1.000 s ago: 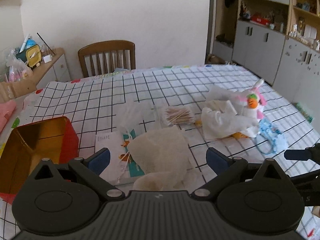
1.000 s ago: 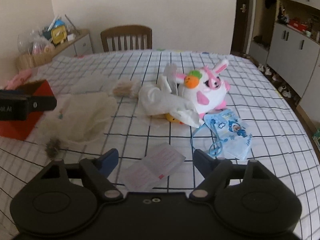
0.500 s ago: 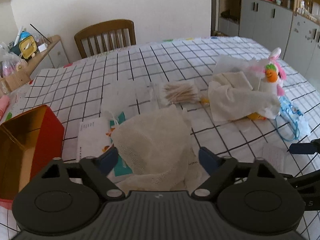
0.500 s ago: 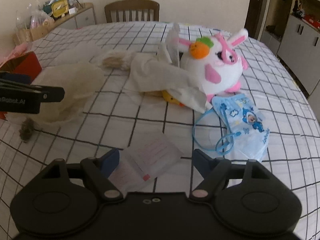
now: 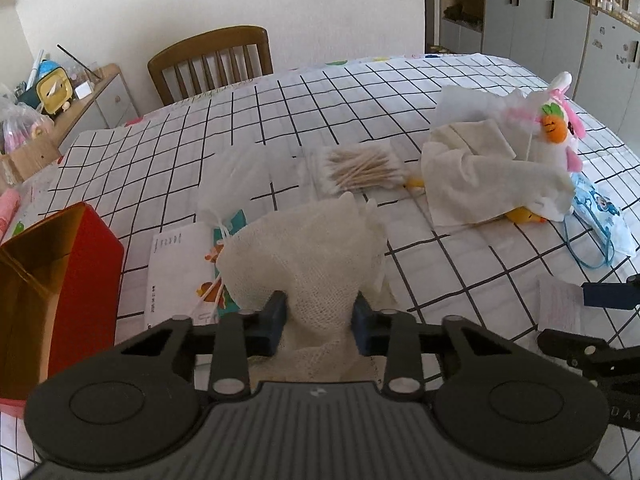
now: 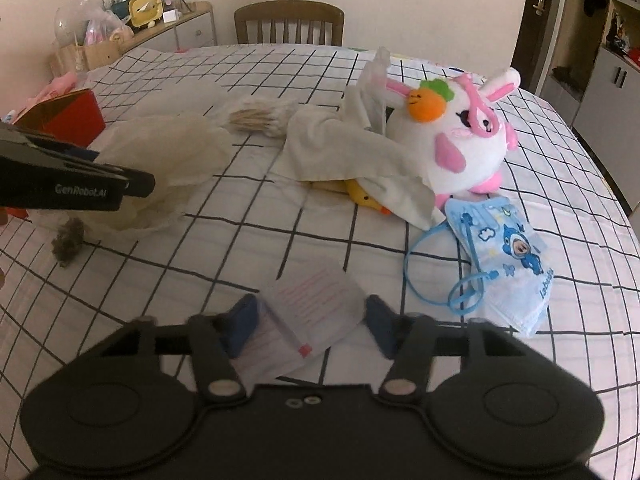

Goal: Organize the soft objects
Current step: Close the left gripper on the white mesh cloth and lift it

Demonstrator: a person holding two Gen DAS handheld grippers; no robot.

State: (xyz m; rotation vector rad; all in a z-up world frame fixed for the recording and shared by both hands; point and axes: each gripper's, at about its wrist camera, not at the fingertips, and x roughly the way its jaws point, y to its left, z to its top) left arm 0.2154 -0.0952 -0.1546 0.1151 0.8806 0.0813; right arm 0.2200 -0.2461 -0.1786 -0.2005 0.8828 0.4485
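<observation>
Two hand-held grippers work over a table covered in a white cloth with a black grid. At 6 o'clock in the left wrist view, the left gripper has just been closing, and its blue pads now pinch the near end of a cream gauze cloth, which bunches narrow between them and fans out wider toward 12 o'clock. The gauze is loosely woven, crumpled and pale, and it lies over printed paper leaflets. At 6 o'clock in the right wrist view, the right gripper has also just been closing; a translucent packet with pink print sits between its blue pads, but blur makes it impossible to tell whether the pads press on it. At 9 o'clock of the gauze stands a red box with a gold inside, cut off by the frame edge. Toward 1 o'clock lies a clear bag of cotton swabs, and past it a white cloth draped across a yellow toy, most of which is hidden. A white rabbit plush with pink ears and an orange carrot rests against that cloth, and a blue child's face mask lies just beside it. A small dark fuzzy clump near the gauze is hard to make out.
</observation>
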